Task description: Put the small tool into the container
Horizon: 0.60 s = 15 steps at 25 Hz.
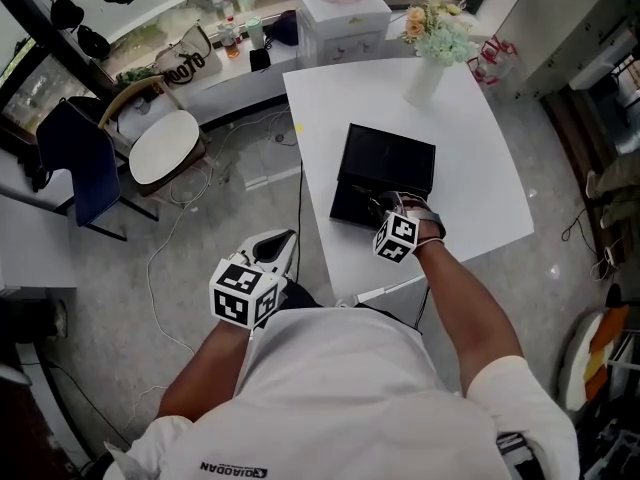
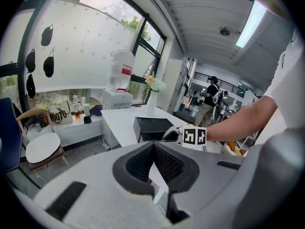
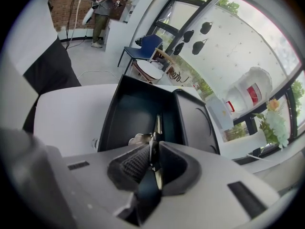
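**Right gripper** (image 3: 153, 149), at the lower centre of the right gripper view, is pointing steeply down with its jaws parted a little. The small tool is standing between the pads, which appear to be just off it rather than pinching it.

**Desk** (image 1: 470, 168): the white top is filling the upper centre of the head view and carrying the task's things.

**Container** (image 1: 385, 163): the black open tray is lying at the middle of the desk. The right gripper is hanging over its near edge.

**Small tool** (image 3: 157, 125): a thin metal sliver is lying dead ahead of the right gripper. Its long axis is running along the gripper's own pointing line. Its far end is reaching down into the container's dark interior and its near end is sitting in the jaw gap.

**Left gripper** (image 2: 153, 149) is idling at the lower left of the head view, off the desk and well apart from the container. Its tips are pressed together on nothing.

The release seems to be at hand. Judging by the alignment, the tool should be dropping lengthwise into the tray, so the next move is probably a withdrawal straight back along that axis.
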Motion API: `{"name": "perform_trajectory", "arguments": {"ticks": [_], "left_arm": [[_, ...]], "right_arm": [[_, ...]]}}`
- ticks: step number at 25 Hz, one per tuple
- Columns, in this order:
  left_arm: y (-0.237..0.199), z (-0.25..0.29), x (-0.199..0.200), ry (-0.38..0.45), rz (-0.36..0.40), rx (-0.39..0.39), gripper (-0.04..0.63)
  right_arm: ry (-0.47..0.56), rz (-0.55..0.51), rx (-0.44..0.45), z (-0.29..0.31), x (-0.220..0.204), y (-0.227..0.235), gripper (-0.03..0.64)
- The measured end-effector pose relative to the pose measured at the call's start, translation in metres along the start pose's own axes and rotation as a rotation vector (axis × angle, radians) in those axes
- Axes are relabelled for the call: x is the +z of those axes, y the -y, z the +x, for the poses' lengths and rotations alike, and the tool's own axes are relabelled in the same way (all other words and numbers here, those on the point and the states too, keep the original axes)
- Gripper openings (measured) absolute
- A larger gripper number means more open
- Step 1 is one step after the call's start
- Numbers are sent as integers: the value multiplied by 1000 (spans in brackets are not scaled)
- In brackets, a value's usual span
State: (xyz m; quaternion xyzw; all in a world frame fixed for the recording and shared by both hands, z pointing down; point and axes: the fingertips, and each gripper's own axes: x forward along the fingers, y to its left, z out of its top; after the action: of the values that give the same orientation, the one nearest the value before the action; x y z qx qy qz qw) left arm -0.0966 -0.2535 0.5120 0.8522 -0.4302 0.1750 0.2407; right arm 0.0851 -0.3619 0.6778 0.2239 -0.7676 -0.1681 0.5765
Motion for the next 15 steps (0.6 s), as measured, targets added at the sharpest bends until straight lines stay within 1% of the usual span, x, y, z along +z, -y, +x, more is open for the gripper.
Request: {"name": "perform_trajectory", "arguments": {"ticks": [5, 10, 15], "left_arm": [[6, 4, 0, -2, 5, -10, 9], [11, 9, -4, -10, 9, -19, 9], [15, 10, -4, -18, 16, -27, 9]], "right_arm": [[0, 22, 37, 1, -1, -10, 81], [-3, 13, 41, 2, -2, -13, 86], [6, 20, 51, -8, 0, -11, 111]]}}
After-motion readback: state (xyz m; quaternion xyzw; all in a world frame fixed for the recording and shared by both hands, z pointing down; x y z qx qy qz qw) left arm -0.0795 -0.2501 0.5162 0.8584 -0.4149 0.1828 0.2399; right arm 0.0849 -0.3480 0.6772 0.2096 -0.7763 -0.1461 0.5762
